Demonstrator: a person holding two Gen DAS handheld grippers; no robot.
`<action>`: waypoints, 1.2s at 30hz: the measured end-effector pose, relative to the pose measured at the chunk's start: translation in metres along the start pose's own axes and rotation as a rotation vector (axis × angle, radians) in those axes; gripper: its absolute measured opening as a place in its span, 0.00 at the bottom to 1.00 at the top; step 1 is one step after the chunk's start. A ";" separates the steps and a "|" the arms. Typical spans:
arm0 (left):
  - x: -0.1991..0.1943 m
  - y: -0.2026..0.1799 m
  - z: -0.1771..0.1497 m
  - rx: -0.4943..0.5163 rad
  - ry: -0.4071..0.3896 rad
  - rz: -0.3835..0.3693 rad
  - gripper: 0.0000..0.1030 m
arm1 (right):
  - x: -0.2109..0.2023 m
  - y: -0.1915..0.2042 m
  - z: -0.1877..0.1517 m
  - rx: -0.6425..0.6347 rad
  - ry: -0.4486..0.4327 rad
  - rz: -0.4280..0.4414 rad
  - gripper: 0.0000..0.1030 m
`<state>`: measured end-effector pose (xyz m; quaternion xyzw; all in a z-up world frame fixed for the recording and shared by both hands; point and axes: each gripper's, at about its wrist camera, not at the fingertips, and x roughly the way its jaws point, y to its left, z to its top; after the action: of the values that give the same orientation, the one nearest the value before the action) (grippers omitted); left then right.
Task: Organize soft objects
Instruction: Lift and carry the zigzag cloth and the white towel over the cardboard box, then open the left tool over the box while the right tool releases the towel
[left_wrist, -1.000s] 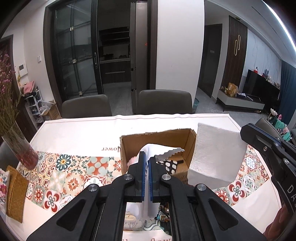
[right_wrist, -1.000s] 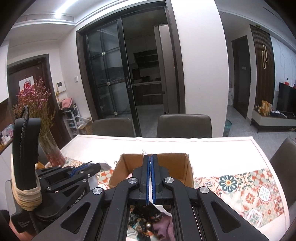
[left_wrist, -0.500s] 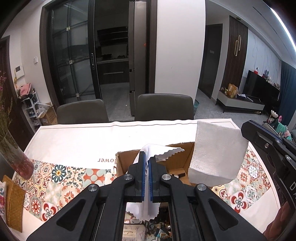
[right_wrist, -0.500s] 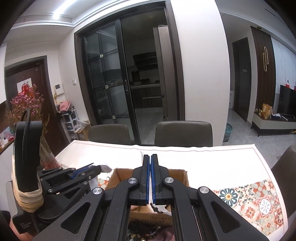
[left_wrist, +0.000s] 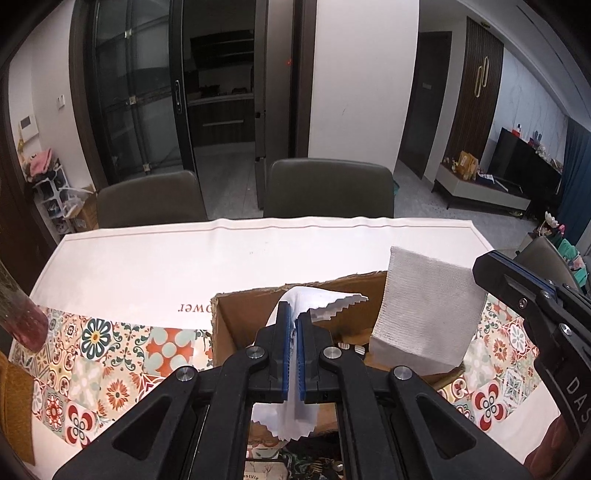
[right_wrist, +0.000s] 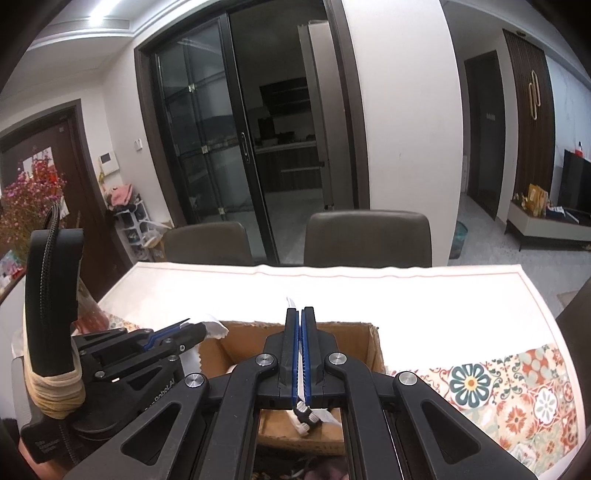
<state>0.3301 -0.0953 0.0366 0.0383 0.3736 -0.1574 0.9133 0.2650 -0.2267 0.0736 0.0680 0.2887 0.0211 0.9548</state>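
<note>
My left gripper (left_wrist: 292, 314) is shut on a thin white cloth with zigzag edges (left_wrist: 314, 306), held above an open cardboard box (left_wrist: 240, 321). My right gripper (right_wrist: 300, 314) is shut on a white textured cloth (left_wrist: 424, 314), which hangs over the box's right side in the left wrist view; only its thin edge (right_wrist: 291, 302) shows between the jaws in the right wrist view. The box (right_wrist: 365, 339) holds small dark and patterned items. The left gripper also shows in the right wrist view (right_wrist: 195, 330), at the box's left side.
The table has a white cloth with a patterned tile runner (left_wrist: 110, 350). A glass vase with pink flowers (left_wrist: 22, 317) stands at the left edge. Two grey chairs (left_wrist: 328, 188) stand at the far side. More patterned soft items (left_wrist: 280, 465) lie near me below the grippers.
Both grippers have risen and pulled back with their cloths; the box now sits lower and nearer in both views. Both stay shut.
</note>
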 end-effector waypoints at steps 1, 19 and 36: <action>0.004 0.001 -0.001 -0.002 0.005 0.001 0.05 | 0.005 -0.002 -0.001 0.002 0.008 0.000 0.03; 0.033 0.008 -0.011 -0.011 0.033 0.039 0.06 | 0.053 -0.009 -0.020 0.024 0.140 0.009 0.03; 0.021 0.012 -0.011 -0.018 0.006 0.124 0.60 | 0.053 -0.013 -0.023 0.047 0.179 -0.033 0.43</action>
<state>0.3412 -0.0872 0.0137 0.0538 0.3746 -0.0970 0.9205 0.2966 -0.2326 0.0234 0.0834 0.3741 0.0046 0.9236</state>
